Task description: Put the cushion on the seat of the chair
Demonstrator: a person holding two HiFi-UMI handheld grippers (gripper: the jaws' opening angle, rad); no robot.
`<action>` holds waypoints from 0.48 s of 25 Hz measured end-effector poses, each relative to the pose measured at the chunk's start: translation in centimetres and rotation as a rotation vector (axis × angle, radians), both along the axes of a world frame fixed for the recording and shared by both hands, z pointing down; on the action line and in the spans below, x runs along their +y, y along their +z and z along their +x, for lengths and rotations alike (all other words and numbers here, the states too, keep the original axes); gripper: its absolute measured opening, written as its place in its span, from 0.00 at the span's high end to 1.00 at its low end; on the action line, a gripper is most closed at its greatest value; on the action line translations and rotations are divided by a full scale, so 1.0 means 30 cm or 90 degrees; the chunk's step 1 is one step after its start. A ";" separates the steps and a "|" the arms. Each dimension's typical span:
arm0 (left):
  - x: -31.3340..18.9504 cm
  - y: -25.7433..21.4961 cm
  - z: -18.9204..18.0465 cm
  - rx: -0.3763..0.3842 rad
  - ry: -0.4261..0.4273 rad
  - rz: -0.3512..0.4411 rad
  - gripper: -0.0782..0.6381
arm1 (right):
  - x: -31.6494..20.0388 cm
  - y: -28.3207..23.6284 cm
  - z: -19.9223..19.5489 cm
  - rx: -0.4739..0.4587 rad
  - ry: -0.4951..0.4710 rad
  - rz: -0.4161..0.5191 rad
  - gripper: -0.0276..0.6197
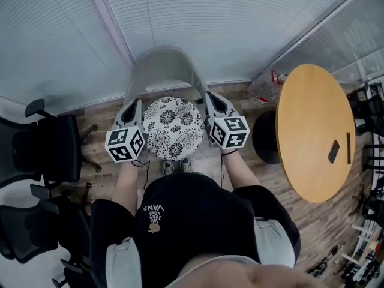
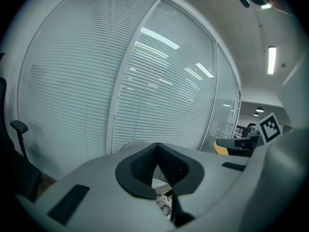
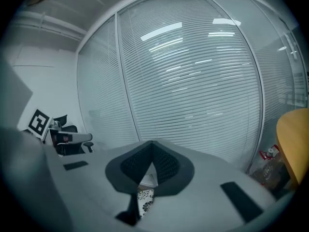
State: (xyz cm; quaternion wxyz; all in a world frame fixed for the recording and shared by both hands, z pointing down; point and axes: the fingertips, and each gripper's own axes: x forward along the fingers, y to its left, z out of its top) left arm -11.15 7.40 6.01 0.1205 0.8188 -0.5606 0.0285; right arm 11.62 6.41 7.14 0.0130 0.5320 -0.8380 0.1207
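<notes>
A round cushion (image 1: 174,128) with a black-and-white flower print lies on the seat of a chair with a curved grey back (image 1: 165,65), right in front of me. My left gripper (image 1: 133,105) hangs at the cushion's left edge and my right gripper (image 1: 211,99) at its right edge, both pointing toward the chair back. In the left gripper view the jaws (image 2: 157,146) meet at their tips with nothing seen between them, and a bit of the cushion (image 2: 164,206) shows below. The right gripper (image 3: 151,144) looks the same, with the cushion (image 3: 145,197) beneath it.
A round wooden table (image 1: 315,131) stands at the right with a dark flat object (image 1: 333,152) on it, and a black round stool (image 1: 264,137) beside it. Black office chairs (image 1: 48,149) crowd the left. A glass wall with blinds (image 1: 210,23) runs behind the chair.
</notes>
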 end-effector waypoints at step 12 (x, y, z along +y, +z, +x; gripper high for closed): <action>0.004 -0.156 -0.030 -0.012 -0.007 0.068 0.88 | -0.009 -0.158 -0.002 -0.012 0.007 0.073 0.93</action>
